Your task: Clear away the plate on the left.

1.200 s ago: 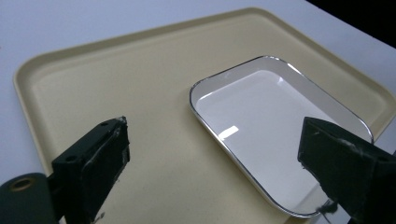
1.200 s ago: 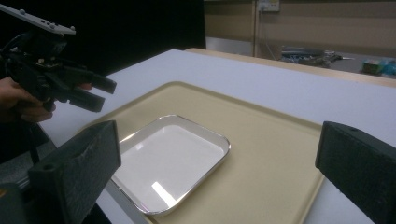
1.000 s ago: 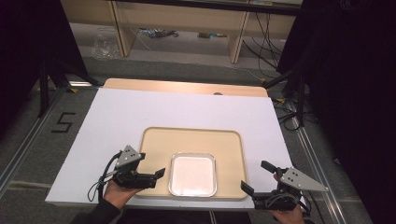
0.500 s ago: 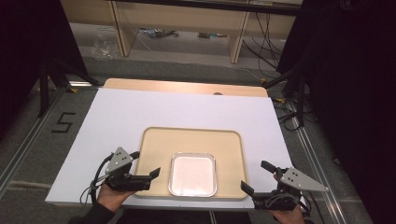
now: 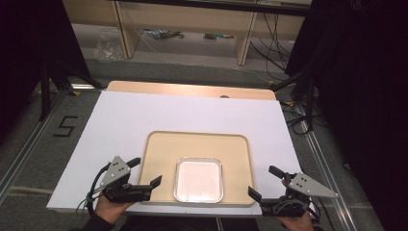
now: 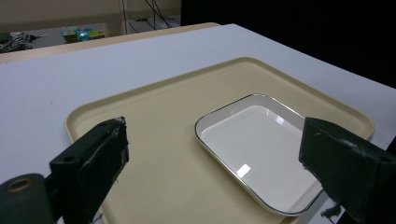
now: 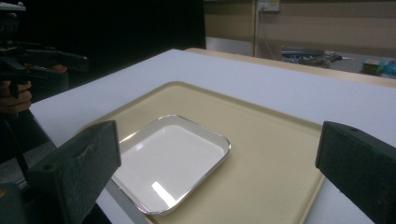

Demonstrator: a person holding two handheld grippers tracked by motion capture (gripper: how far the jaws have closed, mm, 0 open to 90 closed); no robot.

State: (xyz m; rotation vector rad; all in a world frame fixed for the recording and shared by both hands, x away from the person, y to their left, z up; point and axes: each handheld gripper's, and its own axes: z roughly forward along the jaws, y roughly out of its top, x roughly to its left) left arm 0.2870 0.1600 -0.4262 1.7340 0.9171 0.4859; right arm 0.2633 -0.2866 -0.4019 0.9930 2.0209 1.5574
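Now the left claw (image 5: 146,172) has drawn back off the beige tray (image 5: 159,144) toward the lower left, jaws apart and empty. Meanwhile the right claw (image 5: 267,182) waits spread at lower right. Centred low, the white enamel dish (image 5: 198,179) sits on the tray, seemingly released.

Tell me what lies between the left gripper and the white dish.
Just bare beige tray floor. In the high view, the left gripper sits at the tray's left edge, the dish apart from it.

Black "5" marked on floor (image 5: 66,126).
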